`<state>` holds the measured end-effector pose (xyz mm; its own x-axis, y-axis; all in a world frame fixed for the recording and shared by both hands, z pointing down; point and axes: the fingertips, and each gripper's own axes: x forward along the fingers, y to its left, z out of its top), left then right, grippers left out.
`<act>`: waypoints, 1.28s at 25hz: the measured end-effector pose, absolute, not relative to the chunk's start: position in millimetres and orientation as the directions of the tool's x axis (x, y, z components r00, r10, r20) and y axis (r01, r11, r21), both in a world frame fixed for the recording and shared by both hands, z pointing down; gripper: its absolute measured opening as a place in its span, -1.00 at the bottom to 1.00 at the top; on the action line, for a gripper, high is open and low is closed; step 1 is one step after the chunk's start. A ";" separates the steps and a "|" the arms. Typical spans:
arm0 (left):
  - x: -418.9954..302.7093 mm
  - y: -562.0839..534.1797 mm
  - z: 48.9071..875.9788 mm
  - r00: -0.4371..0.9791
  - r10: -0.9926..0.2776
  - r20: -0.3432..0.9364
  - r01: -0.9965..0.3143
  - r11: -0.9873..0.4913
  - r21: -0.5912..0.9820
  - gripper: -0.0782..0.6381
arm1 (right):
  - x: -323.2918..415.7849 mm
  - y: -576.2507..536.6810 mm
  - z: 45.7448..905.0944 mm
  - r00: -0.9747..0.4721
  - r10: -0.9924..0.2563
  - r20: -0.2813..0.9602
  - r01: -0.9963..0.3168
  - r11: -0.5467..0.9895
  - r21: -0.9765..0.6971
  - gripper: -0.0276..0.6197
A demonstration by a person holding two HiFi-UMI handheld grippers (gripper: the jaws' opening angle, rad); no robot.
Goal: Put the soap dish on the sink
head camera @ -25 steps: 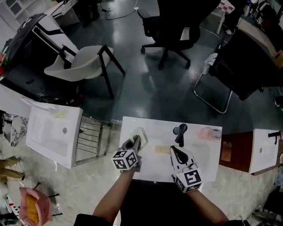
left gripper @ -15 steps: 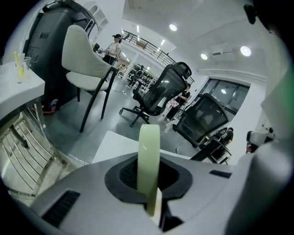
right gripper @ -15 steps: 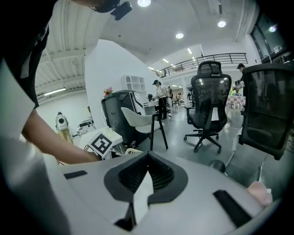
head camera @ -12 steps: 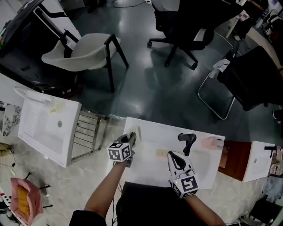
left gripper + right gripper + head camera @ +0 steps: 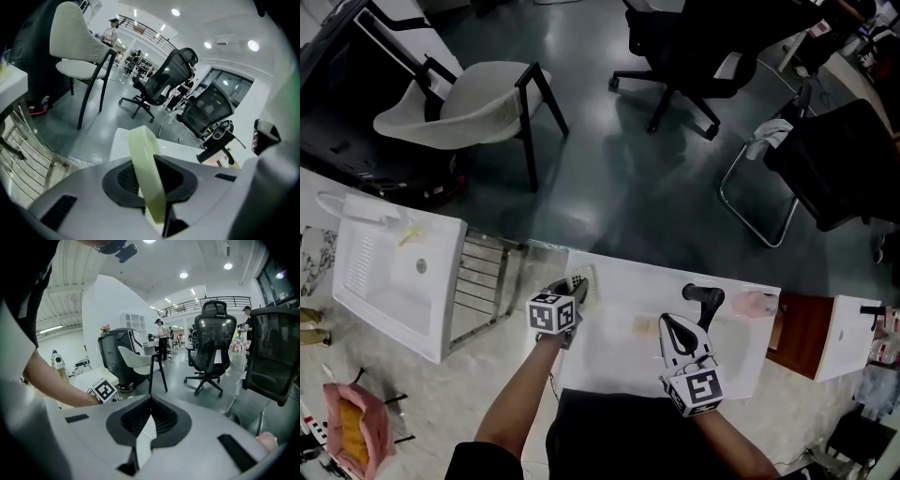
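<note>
The pale green soap dish [image 5: 584, 280] stands on edge at the far left corner of the white table [image 5: 619, 366]. My left gripper [image 5: 573, 290] has it between its jaws; in the left gripper view the dish [image 5: 146, 173] fills the gap and the pads still press its rim as the jaws begin opening. My right gripper [image 5: 673, 324] hovers over the table's middle, shut and empty, its tips [image 5: 150, 398] meeting. The white sink [image 5: 389, 281] stands apart to the left, beyond a metal rack [image 5: 484, 283].
A black hair dryer [image 5: 703, 300], a pink object [image 5: 753, 303] and a small tan bar [image 5: 644, 324] lie on the table. A second white basin [image 5: 848, 328] sits at the right. Chairs stand on the dark floor beyond.
My left gripper carried the soap dish left and down to the table's far left corner. My right gripper drew back slightly toward me.
</note>
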<state>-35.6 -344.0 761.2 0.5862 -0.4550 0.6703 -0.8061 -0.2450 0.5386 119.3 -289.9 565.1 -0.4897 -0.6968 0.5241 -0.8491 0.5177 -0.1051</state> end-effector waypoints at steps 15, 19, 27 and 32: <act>-34.3 -352.5 778.0 0.568 -0.392 0.724 -0.821 -0.338 0.461 -0.36 | 117.1 -287.8 577.4 -0.455 -0.694 0.558 -0.868 0.486 -0.103 -0.92; -31.8 -351.3 777.1 0.552 -0.395 0.734 -0.831 -0.337 0.443 -0.22 | 117.8 -285.4 575.8 -0.461 -0.686 0.563 -0.861 0.499 -0.097 -0.92; -44.6 -356.4 778.1 0.474 -0.463 0.749 -0.880 -0.286 0.380 -0.08 | 115.0 -274.8 574.9 -0.483 -0.669 0.565 -0.846 0.522 -0.106 -0.92; -45.4 -356.5 777.8 0.473 -0.469 0.746 -0.880 -0.302 0.367 -0.05 | 112.3 -266.9 574.3 -0.492 -0.661 0.566 -0.840 0.531 -0.110 -0.92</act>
